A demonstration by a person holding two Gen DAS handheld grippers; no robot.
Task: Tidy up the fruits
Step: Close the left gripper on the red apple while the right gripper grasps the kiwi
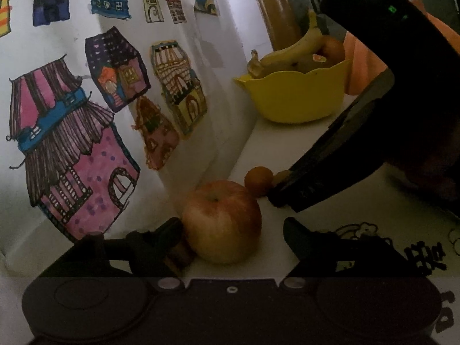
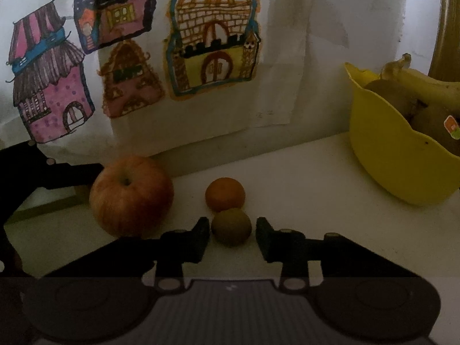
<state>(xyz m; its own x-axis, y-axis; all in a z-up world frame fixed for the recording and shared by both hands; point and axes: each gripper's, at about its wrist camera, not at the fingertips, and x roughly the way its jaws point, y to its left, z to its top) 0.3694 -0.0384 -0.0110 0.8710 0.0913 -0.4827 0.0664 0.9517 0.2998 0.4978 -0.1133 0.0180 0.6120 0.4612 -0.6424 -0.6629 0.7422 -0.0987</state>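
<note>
Fruit is partly sorted. From the left wrist view, your left gripper (image 1: 233, 230) has its fingers spread around the apple (image 1: 222, 221), not yet pressing it. The yellow bowl (image 1: 293, 100) behind already holds a banana (image 1: 290, 53) and more fruit.

From the right wrist view, your right gripper (image 2: 232, 237) has its fingers narrow beside the kiwi (image 2: 231, 226), small gaps remaining. The small orange (image 2: 225, 194) touches it on the worktop (image 2: 302, 178). Three fruits remain outside, I judge.

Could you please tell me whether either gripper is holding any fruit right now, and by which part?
Nothing is held yet. The left gripper straddles the apple, its right finger clear of it. The right gripper brackets the small green fruit with slight gaps at its sides.
</note>
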